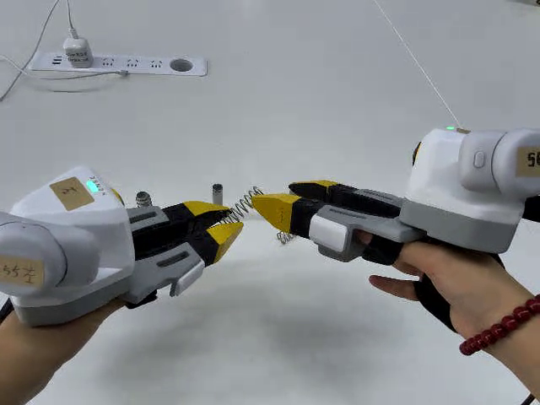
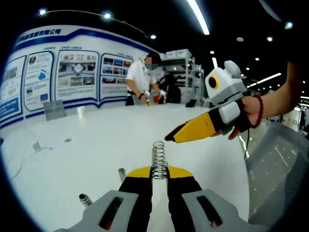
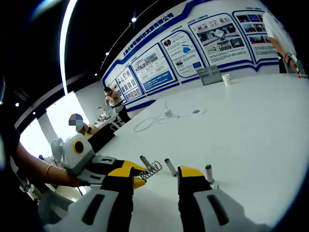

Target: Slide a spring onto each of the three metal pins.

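I am gripping a spring [image 1: 245, 204] in my left gripper [image 1: 229, 219]. Its yellow-tipped jaws are pinching narrowly on one end, so the coil is sticking out towards my right gripper [image 1: 272, 194]. My right gripper is hovering just beside the spring's free end, its jaws standing wide apart and holding nothing. Both are hanging above a white table [image 1: 337, 101]. Behind the spring a bare metal pin [image 1: 218, 193] is standing upright on the table. Further left, a second pin [image 1: 143, 199] is wearing what looks like a coil.
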Demonstrator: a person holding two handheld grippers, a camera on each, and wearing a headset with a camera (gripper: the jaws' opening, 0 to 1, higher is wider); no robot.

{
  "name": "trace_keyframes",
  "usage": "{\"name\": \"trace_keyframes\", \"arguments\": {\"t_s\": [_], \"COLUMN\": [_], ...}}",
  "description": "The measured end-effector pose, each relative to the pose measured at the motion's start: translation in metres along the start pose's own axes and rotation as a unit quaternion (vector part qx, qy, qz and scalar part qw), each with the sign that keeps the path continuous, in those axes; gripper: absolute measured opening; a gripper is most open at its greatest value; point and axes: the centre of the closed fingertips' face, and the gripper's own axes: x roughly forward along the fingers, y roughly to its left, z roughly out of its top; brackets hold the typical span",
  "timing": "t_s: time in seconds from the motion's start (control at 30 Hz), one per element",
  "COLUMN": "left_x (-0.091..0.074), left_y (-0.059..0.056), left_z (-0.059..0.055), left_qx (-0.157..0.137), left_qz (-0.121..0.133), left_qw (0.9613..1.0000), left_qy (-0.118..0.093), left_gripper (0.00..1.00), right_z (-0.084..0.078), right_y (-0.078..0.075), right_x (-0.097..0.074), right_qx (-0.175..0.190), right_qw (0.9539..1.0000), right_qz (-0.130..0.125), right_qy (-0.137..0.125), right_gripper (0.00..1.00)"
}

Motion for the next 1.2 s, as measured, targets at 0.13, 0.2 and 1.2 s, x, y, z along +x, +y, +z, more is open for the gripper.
{"name": "trace_keyframes", "arguments": {"t_s": [0.13, 0.2, 1.2], "left_x": [-0.002, -0.002, -0.007], "left_y": [-0.004, -0.005, -0.010], "left_z": [0.006, 0.008, 0.030], "left_qx": [0.004, 0.008, 0.014], "left_qz": [-0.004, -0.004, -0.005], "left_qw": [0.9999, 0.9998, 0.9988], "left_qy": [-0.012, -0.016, -0.046], "left_gripper": [0.10, 0.10, 0.11], "right_z": [0.002, 0.004, 0.020], "right_y": [0.005, 0.006, 0.020], "right_x": [0.002, 0.003, 0.006], "right_qx": [0.016, 0.022, 0.098], "right_qw": [0.9998, 0.9997, 0.9927], "right_qz": [0.008, 0.010, 0.048], "right_qy": [-0.006, -0.010, -0.052], "right_gripper": [0.33, 0.31, 0.12]}}
